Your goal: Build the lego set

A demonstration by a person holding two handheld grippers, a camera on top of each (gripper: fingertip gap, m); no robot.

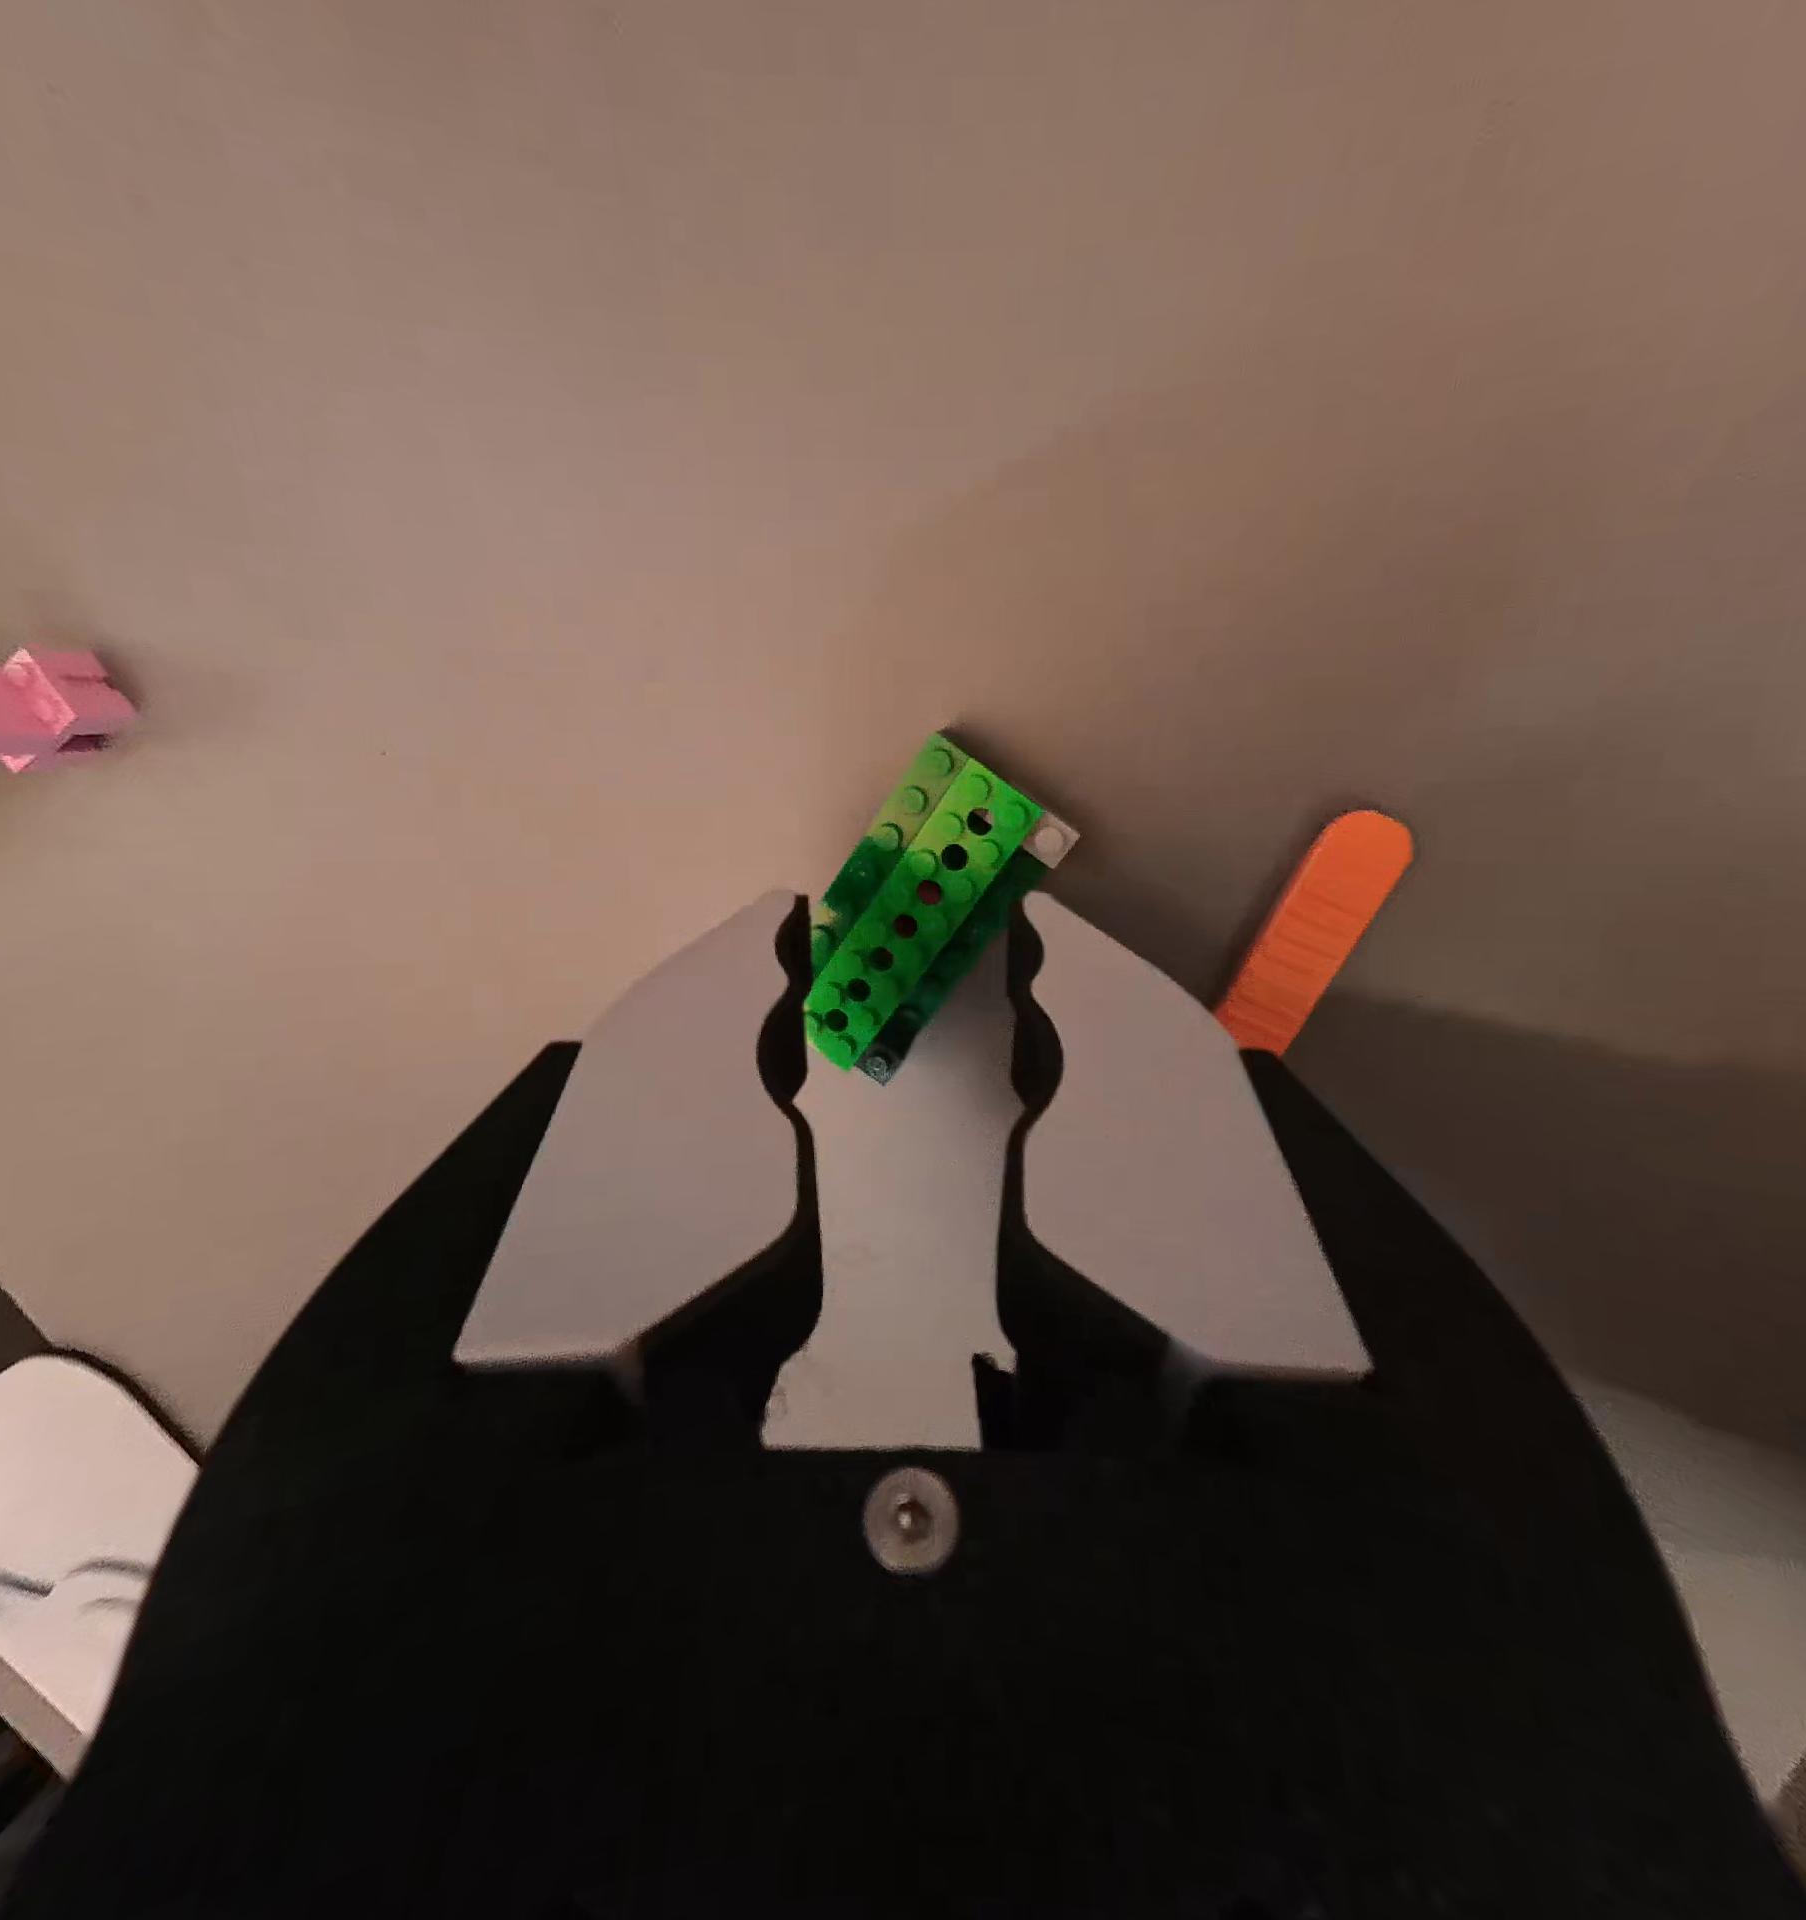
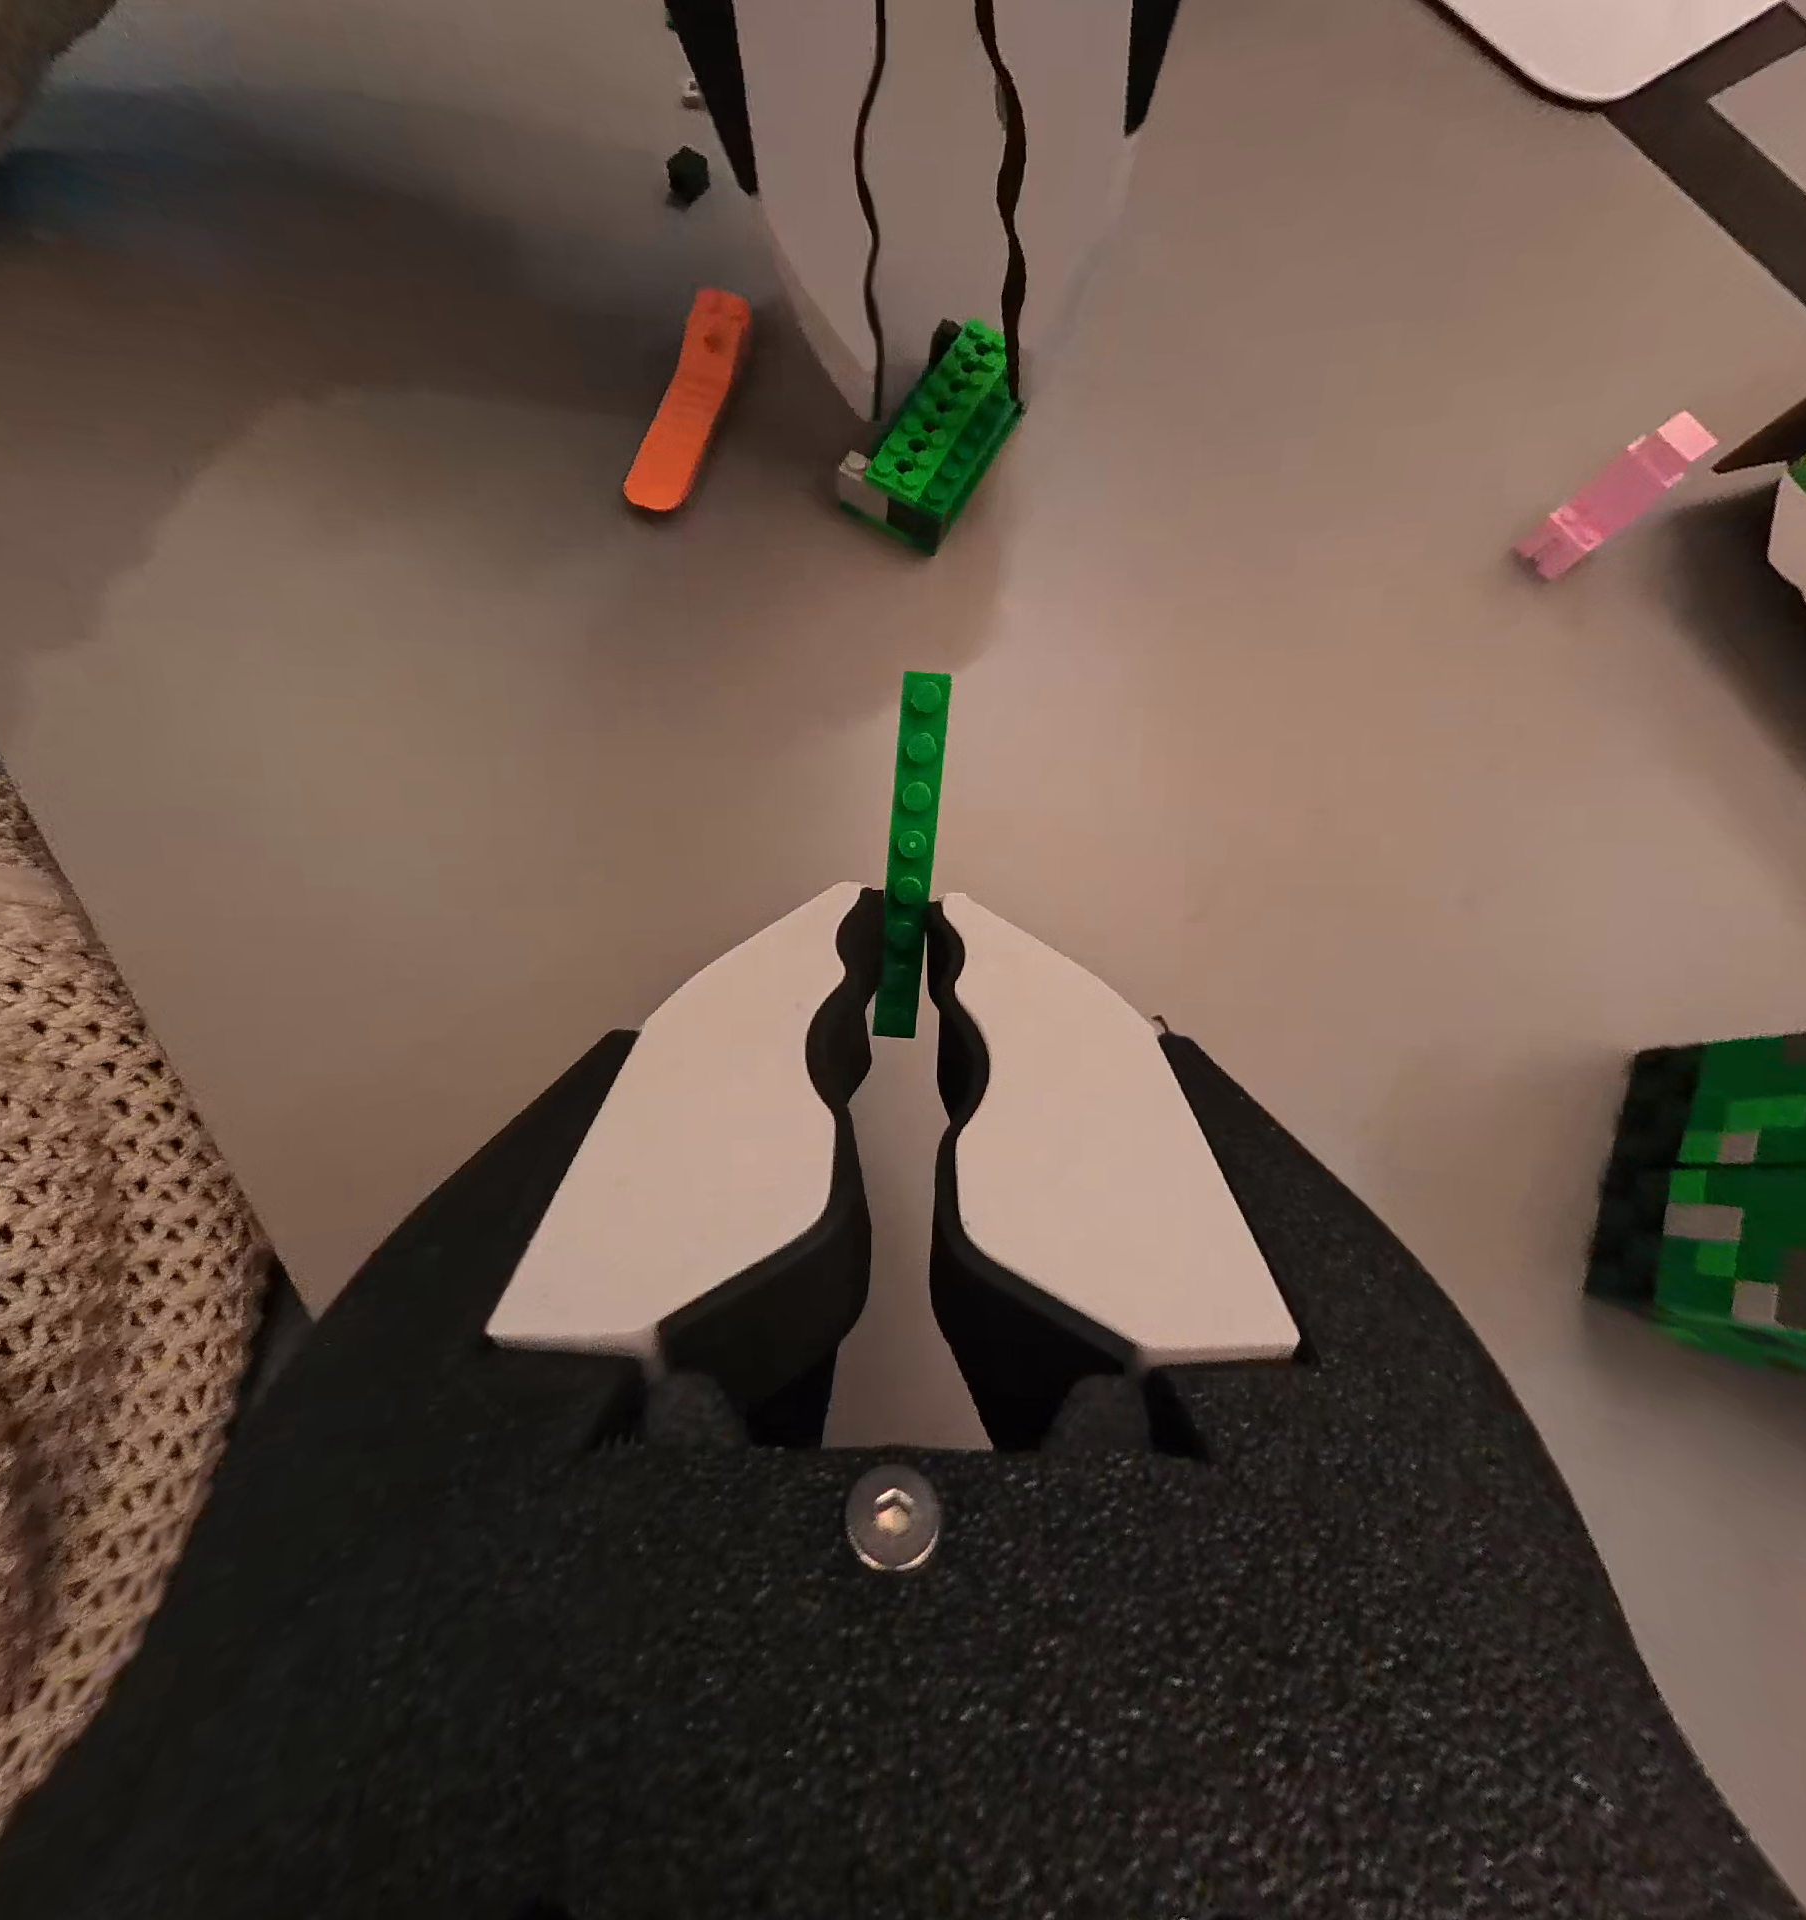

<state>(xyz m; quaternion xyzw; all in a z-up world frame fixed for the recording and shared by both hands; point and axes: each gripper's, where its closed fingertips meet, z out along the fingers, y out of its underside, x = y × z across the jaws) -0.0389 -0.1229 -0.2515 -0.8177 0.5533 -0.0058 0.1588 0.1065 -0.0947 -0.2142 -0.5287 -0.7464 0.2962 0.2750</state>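
Build: my small green stacked-brick lego block, with a row of round holes along its side and a grey stud piece at one corner, sits on the grey table
Left tongs: my left gripper straddles the block; the jaws stand apart, and I cannot tell if they touch its sides
Right tongs: my right gripper is clenched on a long thin green one-stud-wide lego plate, which sticks out forward past the fingertips
Plate and block: well apart, the block farther out along the table
Orange tool: a flat orange plastic brick separator lies near the block
Pink piece: a translucent pink lego piece lies off to the other side
Box: a green pixel-pattern box at the right view's edge
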